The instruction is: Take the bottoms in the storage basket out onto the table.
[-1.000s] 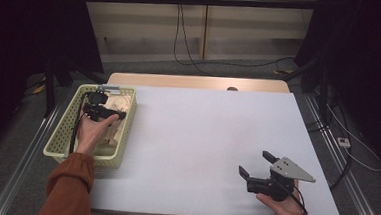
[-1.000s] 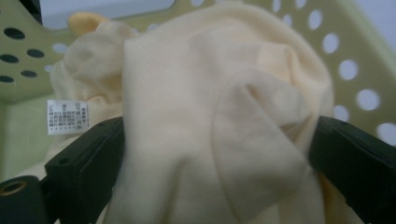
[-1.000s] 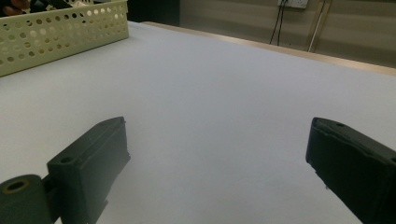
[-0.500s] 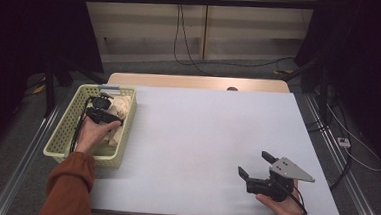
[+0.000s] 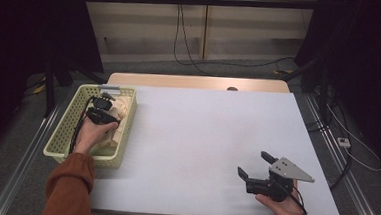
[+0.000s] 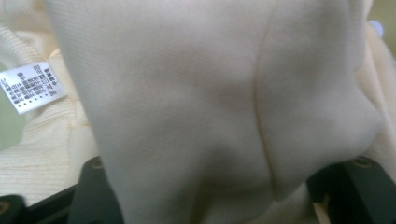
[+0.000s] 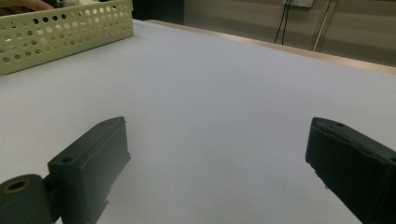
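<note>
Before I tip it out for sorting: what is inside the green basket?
The basket holds cream cloth with a white care label. The left gripper is down in it, cloth between its jaws, which have just been closing. Whatever lies beneath the cloth is covered.

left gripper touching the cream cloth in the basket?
Touching. In the left gripper view, the cream cloth bunches between the left gripper's jaws, which have just been closing, and lies over both.

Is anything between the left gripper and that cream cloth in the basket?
Nothing visible. The left gripper has just been closing, and the cream cloth bunches right between its fingers, inside the basket.
</note>
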Demonstrator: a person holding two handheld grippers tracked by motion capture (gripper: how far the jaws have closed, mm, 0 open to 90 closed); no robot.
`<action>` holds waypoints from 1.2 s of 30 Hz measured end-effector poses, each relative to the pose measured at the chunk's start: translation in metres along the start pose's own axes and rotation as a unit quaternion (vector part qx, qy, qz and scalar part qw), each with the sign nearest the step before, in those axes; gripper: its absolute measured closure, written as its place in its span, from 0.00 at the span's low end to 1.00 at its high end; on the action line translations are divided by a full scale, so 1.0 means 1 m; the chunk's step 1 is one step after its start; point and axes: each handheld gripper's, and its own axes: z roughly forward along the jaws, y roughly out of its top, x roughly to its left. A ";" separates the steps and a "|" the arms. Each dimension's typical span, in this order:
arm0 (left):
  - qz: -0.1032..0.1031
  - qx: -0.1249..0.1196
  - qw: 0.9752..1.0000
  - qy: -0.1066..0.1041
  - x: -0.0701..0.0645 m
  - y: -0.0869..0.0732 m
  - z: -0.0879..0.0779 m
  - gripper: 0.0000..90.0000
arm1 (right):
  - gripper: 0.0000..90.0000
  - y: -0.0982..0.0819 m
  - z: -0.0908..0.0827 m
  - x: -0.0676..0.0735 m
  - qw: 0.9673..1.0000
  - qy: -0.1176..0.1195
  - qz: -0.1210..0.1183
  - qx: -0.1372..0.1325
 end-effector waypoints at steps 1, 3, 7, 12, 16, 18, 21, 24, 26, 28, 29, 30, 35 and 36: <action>0.002 -0.004 1.000 0.001 -0.001 0.000 0.000 0.49 | 0.07 0.000 0.000 0.000 1.000 0.000 0.000 0.001; 0.007 -0.001 1.000 0.002 -0.002 0.000 -0.001 0.53 | 0.07 0.000 0.000 0.000 1.000 0.000 0.001 0.001; 0.000 -0.006 1.000 -0.014 0.001 -0.001 -0.003 0.59 | 0.07 0.000 0.000 0.000 1.000 0.000 0.001 0.001; -0.015 -0.014 0.999 -0.028 0.006 -0.002 -0.006 0.63 | 0.07 0.000 0.001 -0.001 1.000 -0.003 0.004 0.001; -0.030 -0.028 0.999 -0.034 0.006 -0.003 -0.010 0.64 | 0.07 0.000 0.001 -0.001 1.000 -0.003 0.005 0.002; -0.033 -0.038 0.998 -0.041 0.007 -0.004 -0.013 0.64 | 0.07 0.000 0.001 -0.001 1.000 -0.003 0.004 0.001; -0.032 -0.046 0.998 -0.040 0.010 -0.005 -0.017 0.64 | 0.07 0.000 0.001 -0.002 1.000 -0.003 0.004 0.002; -0.038 -0.062 0.997 -0.033 0.008 -0.006 -0.021 0.65 | 0.07 0.000 0.001 -0.002 1.000 -0.003 0.004 0.001; -0.036 -0.065 0.997 -0.033 0.008 -0.006 -0.025 0.65 | 0.07 0.000 0.001 -0.002 1.000 -0.003 0.005 0.002; -0.037 -0.079 0.996 -0.027 0.008 -0.007 -0.028 0.65 | 0.07 0.000 0.001 -0.002 1.000 -0.003 0.005 0.002; -0.037 -0.082 0.996 -0.028 0.009 -0.008 -0.030 0.65 | 0.07 0.000 0.001 -0.002 1.000 -0.003 0.005 0.002; -0.041 -0.086 0.995 -0.031 0.010 -0.008 -0.031 0.65 | 0.07 0.000 0.001 -0.001 1.000 -0.003 0.005 0.002; -0.051 -0.109 0.992 -0.030 0.013 -0.010 -0.037 0.65 | 0.07 0.000 -0.001 -0.001 1.000 -0.001 0.004 0.000; -0.053 -0.113 0.992 -0.031 0.012 -0.010 -0.039 0.65 | 0.07 0.000 -0.001 0.000 1.000 -0.001 0.004 -0.001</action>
